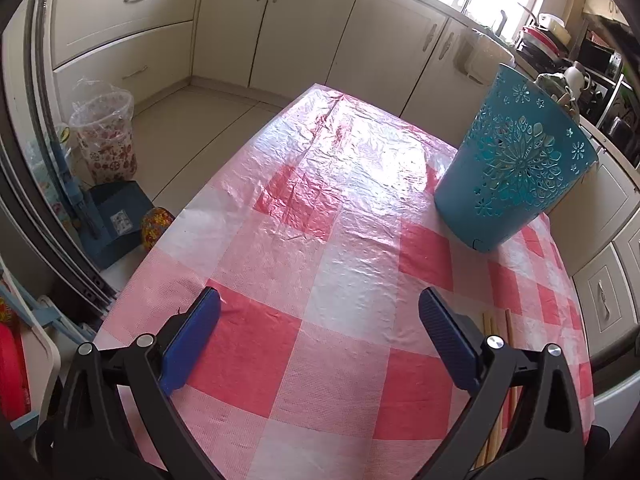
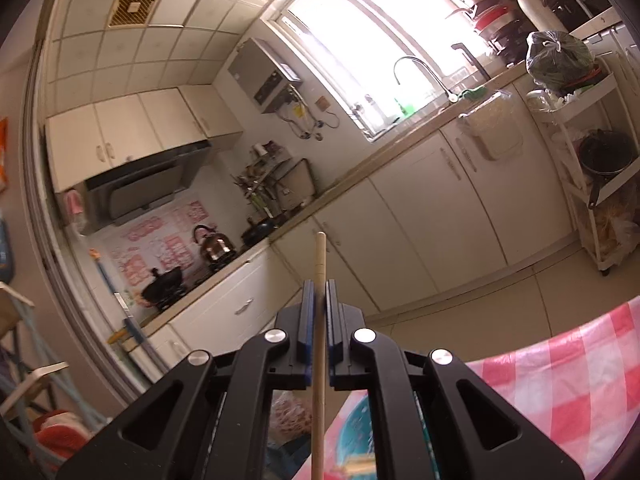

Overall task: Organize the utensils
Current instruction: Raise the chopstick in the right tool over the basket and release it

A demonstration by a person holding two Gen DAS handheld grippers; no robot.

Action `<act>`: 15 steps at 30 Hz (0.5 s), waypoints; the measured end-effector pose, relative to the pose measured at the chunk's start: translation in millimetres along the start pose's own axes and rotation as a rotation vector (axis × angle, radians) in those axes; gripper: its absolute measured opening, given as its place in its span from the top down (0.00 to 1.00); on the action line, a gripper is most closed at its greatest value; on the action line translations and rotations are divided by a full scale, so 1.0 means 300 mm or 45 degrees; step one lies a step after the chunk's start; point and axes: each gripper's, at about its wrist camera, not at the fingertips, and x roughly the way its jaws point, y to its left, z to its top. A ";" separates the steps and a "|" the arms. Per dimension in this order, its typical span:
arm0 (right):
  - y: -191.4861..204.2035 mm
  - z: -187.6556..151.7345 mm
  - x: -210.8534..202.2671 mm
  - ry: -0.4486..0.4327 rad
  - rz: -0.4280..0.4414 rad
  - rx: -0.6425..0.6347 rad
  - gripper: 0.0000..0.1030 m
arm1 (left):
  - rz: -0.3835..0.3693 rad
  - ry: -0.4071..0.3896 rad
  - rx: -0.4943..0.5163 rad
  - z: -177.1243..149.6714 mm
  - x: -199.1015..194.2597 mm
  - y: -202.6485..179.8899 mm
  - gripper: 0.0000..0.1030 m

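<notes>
Right gripper [image 2: 319, 300] clamps one chopstick [image 2: 319, 264] upright above the teal holder [image 1: 516, 160], ready for dropping; left gripper [image 1: 320, 320] hangs released, holder at two o'clock.

Tablecloth [image 1: 360, 264]: red, pink and white check, glossy. Holder [image 1: 516, 160]: teal, pierced with snowflake and flower cut-outs. Chopstick [image 2: 320, 320]: pale tan wood. Chopsticks [image 1: 490, 320] on the cloth: same tan. Left gripper [image 1: 320, 312] and right gripper [image 2: 319, 292]: black frames, blue pads. Bin [image 1: 105, 140]: white with red floral print. Cabinets [image 1: 304, 28]: cream.
</notes>
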 end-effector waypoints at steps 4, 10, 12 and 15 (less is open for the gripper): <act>-0.055 -0.036 0.100 0.039 -0.108 -0.012 0.94 | -0.004 0.000 -0.003 0.001 0.002 0.003 0.08; -0.052 -0.078 0.123 0.099 -0.184 -0.136 0.94 | -0.019 0.002 -0.008 0.006 0.005 0.005 0.08; -0.042 -0.098 0.130 0.129 -0.190 -0.179 0.94 | -0.021 0.002 -0.009 0.007 0.004 0.007 0.08; -0.032 -0.132 0.130 0.183 -0.204 -0.235 0.94 | -0.020 0.002 -0.009 0.007 0.005 0.006 0.08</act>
